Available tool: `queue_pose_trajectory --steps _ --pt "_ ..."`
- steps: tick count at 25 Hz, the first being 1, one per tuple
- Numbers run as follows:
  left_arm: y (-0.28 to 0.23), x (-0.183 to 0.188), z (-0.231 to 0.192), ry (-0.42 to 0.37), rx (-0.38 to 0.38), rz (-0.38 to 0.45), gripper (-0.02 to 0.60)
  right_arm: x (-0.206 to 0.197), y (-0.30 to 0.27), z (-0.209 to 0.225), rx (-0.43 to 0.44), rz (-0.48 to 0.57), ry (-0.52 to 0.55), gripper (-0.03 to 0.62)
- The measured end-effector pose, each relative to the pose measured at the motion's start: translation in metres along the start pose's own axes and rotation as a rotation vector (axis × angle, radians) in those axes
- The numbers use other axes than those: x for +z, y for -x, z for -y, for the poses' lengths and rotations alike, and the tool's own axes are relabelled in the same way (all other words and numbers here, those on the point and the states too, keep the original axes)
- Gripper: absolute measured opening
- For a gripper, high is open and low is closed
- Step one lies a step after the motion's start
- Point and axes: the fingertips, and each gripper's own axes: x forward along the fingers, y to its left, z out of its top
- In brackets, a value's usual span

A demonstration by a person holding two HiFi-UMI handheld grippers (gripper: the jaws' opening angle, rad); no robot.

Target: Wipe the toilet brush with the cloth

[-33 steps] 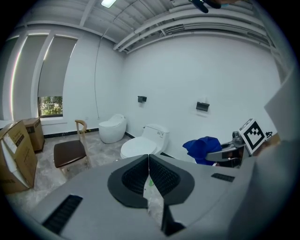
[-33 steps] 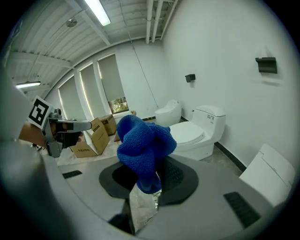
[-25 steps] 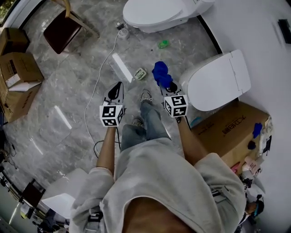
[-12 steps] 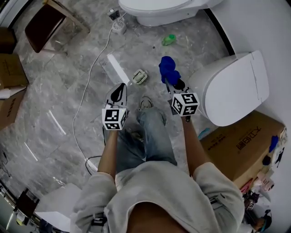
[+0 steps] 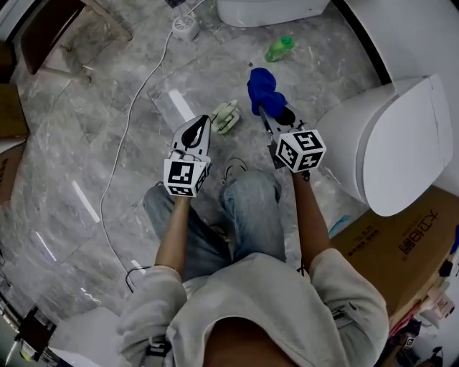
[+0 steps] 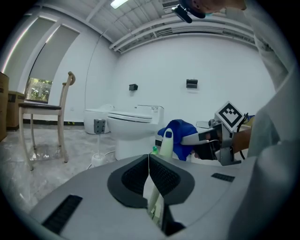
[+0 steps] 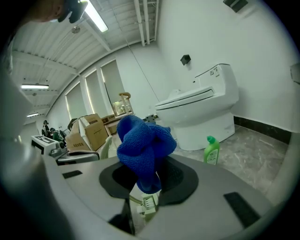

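Note:
My left gripper is shut on the toilet brush, a pale green-white stick with a blue tip that rises between the jaws and leans right. A pale green and white piece shows just right of that gripper's tips in the head view; I cannot tell whether it is held or lies on the floor. My right gripper is shut on a bunched blue cloth. The cloth hangs a hand's width right of the brush, apart from it.
A white toilet stands ahead, with a green bottle on the marble floor before it. A second toilet and a cardboard box are at the right. A cable and a chair lie left.
The person has stepped toward the far toilet, and both grippers have moved forward with the brush and the cloth still held. The two grippers stand slightly closer together.

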Motion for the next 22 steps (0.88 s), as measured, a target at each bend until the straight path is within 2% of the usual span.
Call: queue_pose_trajectory --steps 7,10,15,18,20,22 --pt "-0.004 -0.021 0.009 -0.053 -0.078 0.103 0.02 -0.02 -0.024 -0.027 0.137 0.058 -0.006 0.112" --pt "-0.002 -0.027 0.018 -0.096 -0.118 0.097 0.02 -0.025 -0.025 -0.039 0.162 0.062 -0.026 0.112" --pt "-0.004 -0.024 0.024 -0.092 -0.144 0.09 0.02 -0.032 -0.021 -0.054 0.204 0.022 0.007 0.112" --pt "-0.006 -0.025 0.021 -0.094 -0.149 0.085 0.02 -0.035 -0.023 -0.055 0.253 0.053 -0.067 0.112" --pt "-0.006 -0.028 0.02 -0.09 -0.15 0.079 0.02 -0.032 -0.019 -0.052 0.278 0.132 -0.166 0.112" --pt "-0.005 -0.029 0.02 -0.088 -0.146 0.08 0.02 -0.025 -0.011 -0.041 0.25 0.219 -0.228 0.112"
